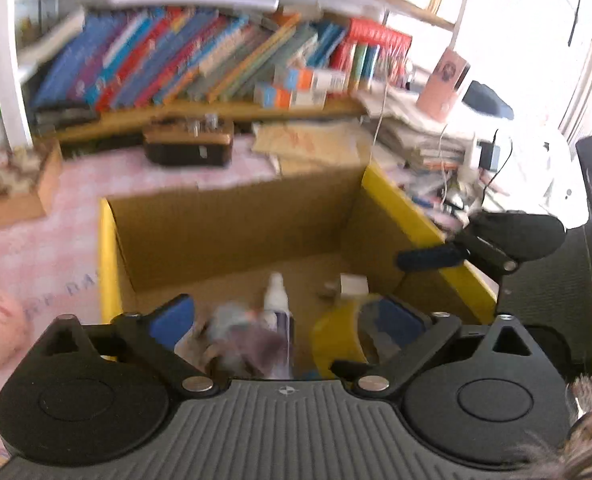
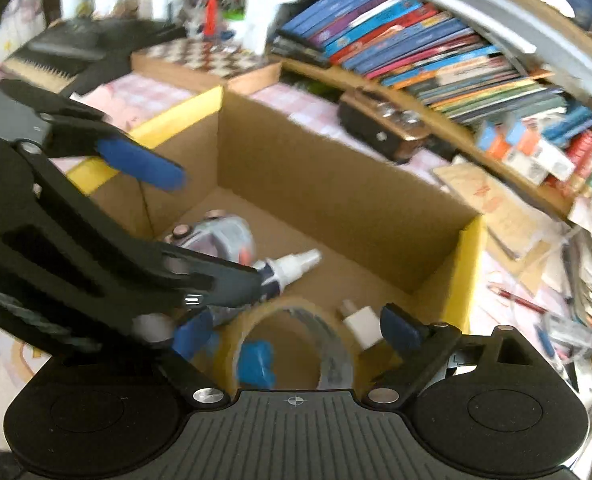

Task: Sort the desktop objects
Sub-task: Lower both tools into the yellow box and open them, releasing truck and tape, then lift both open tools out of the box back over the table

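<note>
We see the open brown cardboard box with yellow rims (image 1: 232,236) standing on the pink checked tablecloth (image 1: 28,248), and most of the sorted things already lie on its floor. A roll of clear tape with a yellowish core (image 2: 292,344) sits nearest us, a small white plug-like block (image 2: 362,322) just beside it, a white-capped spray bottle with a dark label (image 2: 292,266) lies on its side towards the middle, and a blurred grey and purple bundle (image 1: 240,336) rests next to the bottle. We judge that they lie loose because they are simply dropped in, not arranged.

Our left gripper (image 1: 292,316) hangs over the near rim with its blue pads spread wide; the bundle and bottle lie below and between them, but the pads do not press on anything. Our right gripper (image 2: 296,330) is likewise spread, straddling the tape roll without clamping it, so far as the blur allows. Both point down into the box, which suits a release.

Beyond the box stand a dark wood-topped case (image 1: 188,146), a chessboard box (image 2: 204,62) and a shelf of slanting coloured books (image 1: 200,60). Some faint lettering shows on the tablecloth at left, but we cannot read it, nor any book spine or bottle label.
</note>
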Demonstrator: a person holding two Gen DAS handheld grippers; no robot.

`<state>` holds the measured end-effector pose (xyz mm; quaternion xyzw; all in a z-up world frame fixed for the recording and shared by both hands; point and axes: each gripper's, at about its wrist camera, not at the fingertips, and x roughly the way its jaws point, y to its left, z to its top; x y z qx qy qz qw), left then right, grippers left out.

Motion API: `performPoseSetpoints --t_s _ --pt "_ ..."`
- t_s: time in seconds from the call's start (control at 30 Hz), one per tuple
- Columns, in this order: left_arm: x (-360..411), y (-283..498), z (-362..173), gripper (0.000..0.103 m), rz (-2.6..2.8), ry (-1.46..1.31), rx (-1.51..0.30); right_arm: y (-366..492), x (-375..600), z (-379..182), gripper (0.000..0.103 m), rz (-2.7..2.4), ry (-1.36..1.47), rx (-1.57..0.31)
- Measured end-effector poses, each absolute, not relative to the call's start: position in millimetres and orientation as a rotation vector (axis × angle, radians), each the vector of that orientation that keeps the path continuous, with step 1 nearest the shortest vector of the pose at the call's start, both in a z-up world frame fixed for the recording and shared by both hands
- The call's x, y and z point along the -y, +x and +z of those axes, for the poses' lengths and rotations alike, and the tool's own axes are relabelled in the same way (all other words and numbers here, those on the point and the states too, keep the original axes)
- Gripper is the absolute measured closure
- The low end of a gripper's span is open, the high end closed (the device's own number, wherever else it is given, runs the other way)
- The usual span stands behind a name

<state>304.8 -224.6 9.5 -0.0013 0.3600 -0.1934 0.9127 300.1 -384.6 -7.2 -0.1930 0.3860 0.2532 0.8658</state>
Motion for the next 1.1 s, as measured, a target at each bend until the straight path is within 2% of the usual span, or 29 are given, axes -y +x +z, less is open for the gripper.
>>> performPoseSetpoints --t_s 0.37,0.63,0.87,1.1 --pt "203.0 254.5 54.5 0.002 -0.361 -0.084 -0.573 245.6 401.1 33.6 0.009 0.45 -0.311 -0.589" --pt "185.1 210.0 65.2 0.0 -0.315 -0.105 -0.486 203.8 407.4 46.8 0.009 0.314 -0.197 -0.461" --pt "164.3 174.7 53.0 0.0 -0.297 -0.088 -0.487 168.7 403.3 39.4 0.009 0.227 -0.106 -0.454" --pt "136.0 141.9 37.1 0.0 -0.285 -0.085 -0.535 133.8 389.5 21.0 0.009 0.15 -0.028 -0.523"
